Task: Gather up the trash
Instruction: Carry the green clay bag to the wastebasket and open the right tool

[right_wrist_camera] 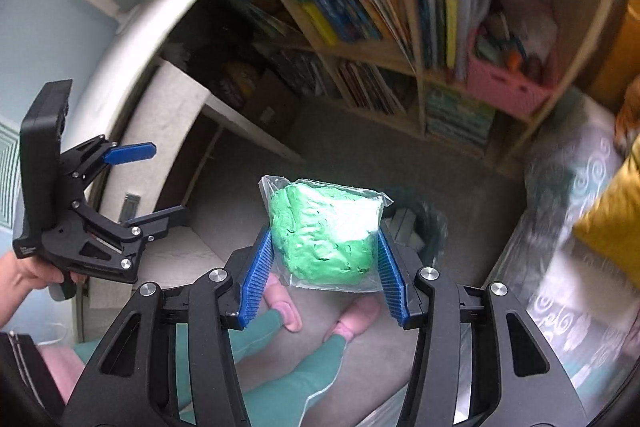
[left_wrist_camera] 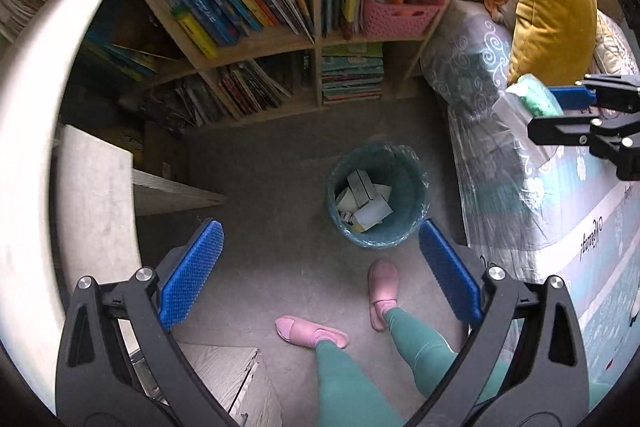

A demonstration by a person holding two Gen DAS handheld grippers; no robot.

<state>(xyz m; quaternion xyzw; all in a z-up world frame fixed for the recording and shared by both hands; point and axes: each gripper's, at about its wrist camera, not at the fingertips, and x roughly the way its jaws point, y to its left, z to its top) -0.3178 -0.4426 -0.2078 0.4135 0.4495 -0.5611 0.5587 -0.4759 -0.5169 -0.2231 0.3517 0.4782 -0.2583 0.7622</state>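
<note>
Right gripper point(right_wrist_camera: 324, 267) clamped on a clear bag of green clay point(right_wrist_camera: 324, 231), blue pads point(right_wrist_camera: 256, 279) pressing both sides, held in the air above the floor near the bed point(left_wrist_camera: 520, 163). Left gripper point(left_wrist_camera: 316, 275) spread wide apart, holding nothing, aimed down at the lined teal trash bin point(left_wrist_camera: 412, 187) on the floor, cardboard boxes point(left_wrist_camera: 364, 199) already inside. Beyond the bin, a bookshelf point(left_wrist_camera: 316, 39) with a pink basket point(left_wrist_camera: 400, 17).
</note>
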